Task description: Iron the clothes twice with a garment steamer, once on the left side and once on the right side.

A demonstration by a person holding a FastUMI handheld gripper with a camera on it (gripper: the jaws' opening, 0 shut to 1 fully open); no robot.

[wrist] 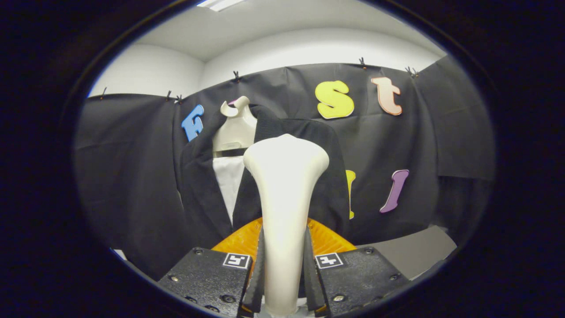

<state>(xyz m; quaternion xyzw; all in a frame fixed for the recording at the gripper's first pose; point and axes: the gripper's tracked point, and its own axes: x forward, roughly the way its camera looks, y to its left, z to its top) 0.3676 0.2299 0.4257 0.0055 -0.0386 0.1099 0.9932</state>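
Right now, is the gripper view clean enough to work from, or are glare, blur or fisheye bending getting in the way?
Gripper view: even, soft lighting with no harsh glare. The garment steamer, clamped in the gripper, looks sharp but looms large and hides part of the dark jacket. Fisheye bending curves the booth's top edge, and the jacket's dark cloth shows little fold detail.

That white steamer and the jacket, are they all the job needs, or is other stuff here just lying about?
For the job:
- steamer, clamped between the fingers of the tool
- dark jacket, hanging just beyond the steamer
- white hanger holding it

Just there:
- orange piece behind the fingers
- grey tabletop
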